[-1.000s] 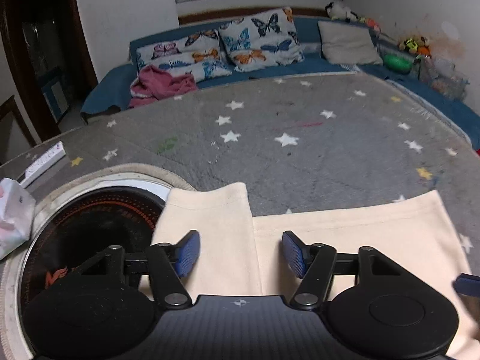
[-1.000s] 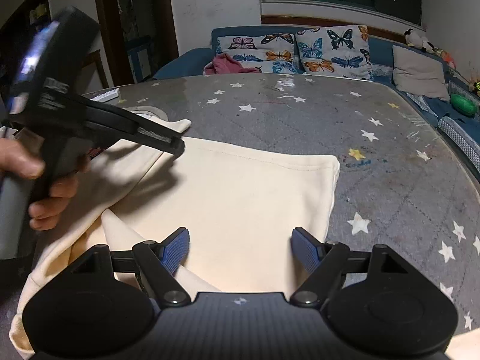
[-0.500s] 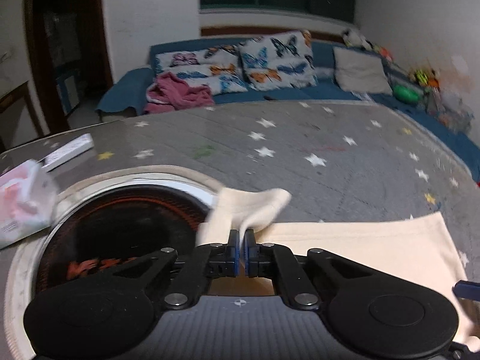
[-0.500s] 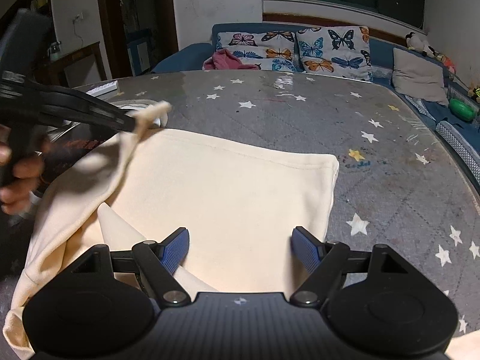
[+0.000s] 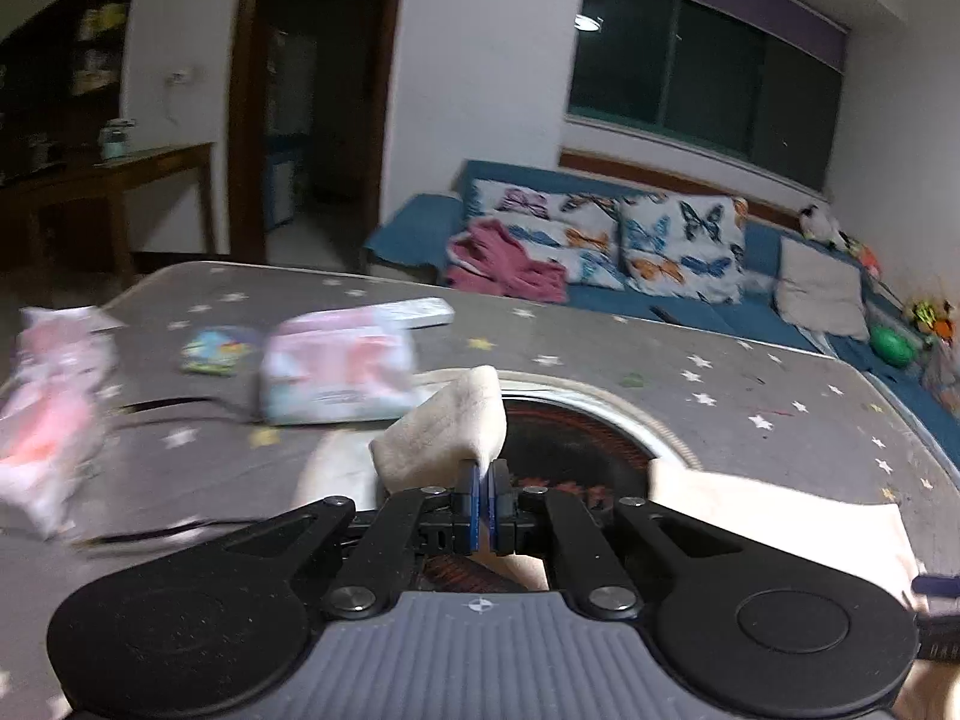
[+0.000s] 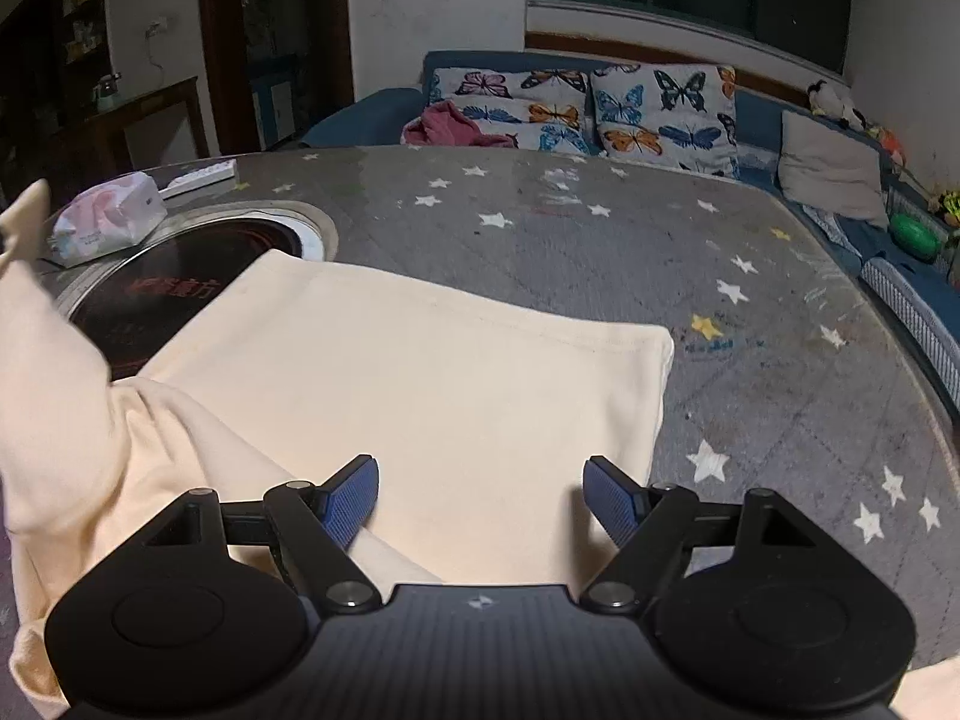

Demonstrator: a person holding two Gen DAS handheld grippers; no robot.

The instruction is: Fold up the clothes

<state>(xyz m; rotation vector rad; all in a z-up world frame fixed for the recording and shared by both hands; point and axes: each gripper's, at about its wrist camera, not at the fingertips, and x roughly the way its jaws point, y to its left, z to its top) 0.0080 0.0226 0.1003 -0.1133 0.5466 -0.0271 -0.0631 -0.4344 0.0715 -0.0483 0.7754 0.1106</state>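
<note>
Left tool (image 5: 482,501) lifted sleeve (image 5: 444,429); one garment (image 6: 456,396).

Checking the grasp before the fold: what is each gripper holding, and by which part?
The left gripper is shut on the cream garment, pinching the end of its sleeve. The right gripper is open, holding nothing.

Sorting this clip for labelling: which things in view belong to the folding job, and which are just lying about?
Part of the job:
- cream garment, spread on the table
- its sleeve, pinched in the shut left tool
- open right tool, over the garment

Lying about:
- tissue pack
- white remote
- round cooktop set into the table
- pink garment on the sofa
- butterfly cushions
</note>
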